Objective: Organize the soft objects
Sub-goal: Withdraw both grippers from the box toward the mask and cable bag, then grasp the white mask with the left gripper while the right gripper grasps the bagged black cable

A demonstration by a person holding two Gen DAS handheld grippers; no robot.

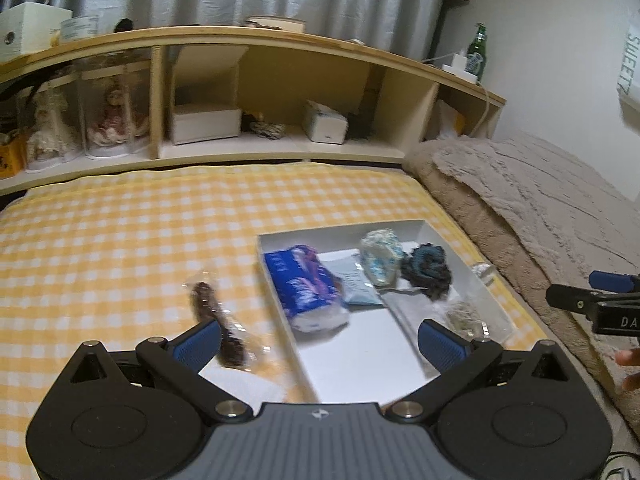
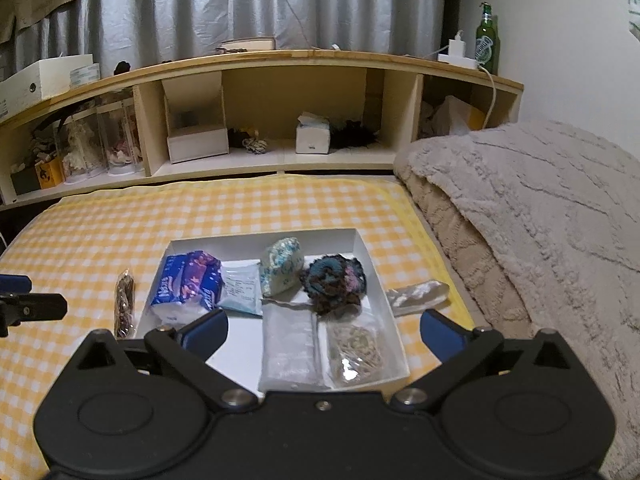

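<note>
Brown packet (image 2: 124, 303) lengthwise beside tray (image 2: 362, 246)

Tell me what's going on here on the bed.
A person holds two open grippers over a white shallow box on the yellow checked bedsheet; neither holds anything. The box already holds a blue tissue pack and a dark crocheted scrunchie. A clear wrapped brown item lies outside, near the left gripper.

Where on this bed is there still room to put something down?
The widest bare patch is the checked sheet between the shelf and the white tray, running left past the brown packet. Inside the tray, only the near-left floor, below the blue tissue pack, is free. The tray's right side is crowded, and a clear packet fills the strip beside the blanket.
</note>
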